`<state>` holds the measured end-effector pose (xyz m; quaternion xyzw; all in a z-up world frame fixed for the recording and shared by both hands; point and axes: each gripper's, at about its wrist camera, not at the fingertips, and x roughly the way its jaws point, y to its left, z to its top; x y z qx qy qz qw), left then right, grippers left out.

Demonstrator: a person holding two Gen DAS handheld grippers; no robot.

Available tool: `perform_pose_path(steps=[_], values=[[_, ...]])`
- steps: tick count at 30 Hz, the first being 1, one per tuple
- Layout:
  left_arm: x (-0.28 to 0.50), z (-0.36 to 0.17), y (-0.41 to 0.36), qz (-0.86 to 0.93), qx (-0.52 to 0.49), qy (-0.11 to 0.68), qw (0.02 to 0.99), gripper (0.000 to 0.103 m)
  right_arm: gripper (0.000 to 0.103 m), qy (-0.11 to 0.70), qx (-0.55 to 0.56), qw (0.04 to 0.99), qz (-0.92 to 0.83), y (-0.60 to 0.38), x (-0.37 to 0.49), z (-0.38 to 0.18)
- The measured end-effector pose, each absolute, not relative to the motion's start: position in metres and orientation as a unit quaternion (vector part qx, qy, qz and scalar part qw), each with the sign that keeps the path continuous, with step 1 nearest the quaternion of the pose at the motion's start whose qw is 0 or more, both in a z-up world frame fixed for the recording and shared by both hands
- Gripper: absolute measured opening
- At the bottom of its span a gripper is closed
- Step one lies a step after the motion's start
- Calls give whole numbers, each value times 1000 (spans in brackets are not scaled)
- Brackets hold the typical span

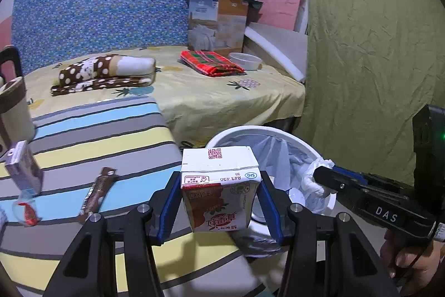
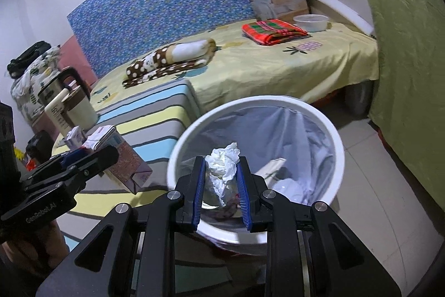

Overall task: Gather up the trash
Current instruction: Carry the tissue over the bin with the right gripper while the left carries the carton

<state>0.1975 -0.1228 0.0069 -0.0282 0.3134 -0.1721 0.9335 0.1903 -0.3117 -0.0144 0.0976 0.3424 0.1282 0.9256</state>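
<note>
My left gripper (image 1: pixel 221 183) is shut on a white and red drink carton (image 1: pixel 221 188) and holds it at the near left rim of the white trash bin (image 1: pixel 306 145). My right gripper (image 2: pixel 221 171) is shut on a crumpled white tissue (image 2: pixel 222 169) and holds it above the bin's (image 2: pixel 338 146) open mouth, which is lined with a clear bag. The right gripper also shows in the left wrist view (image 1: pixel 325 171), with the tissue (image 1: pixel 314 180) over the bin's right rim. The left gripper shows in the right wrist view (image 2: pixel 91 155) with the carton (image 2: pixel 125 160).
A striped table (image 1: pixel 97 135) holds a brown wrapper stick (image 1: pixel 96 194), a purple carton (image 1: pixel 23 169), a small red-and-clear wrapper (image 1: pixel 25 210) and a mug (image 1: pixel 12 113). Behind is a bed (image 1: pixel 222 99) with folded blankets, a bowl and a box. A green curtain (image 1: pixel 375 46) hangs at right.
</note>
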Motion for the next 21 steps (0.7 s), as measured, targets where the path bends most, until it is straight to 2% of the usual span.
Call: perform_pose_path(steps=[21], values=[[250, -20, -163, -204, -26, 327, 922, 54, 25, 369, 114, 917, 100, -339, 202, -38]])
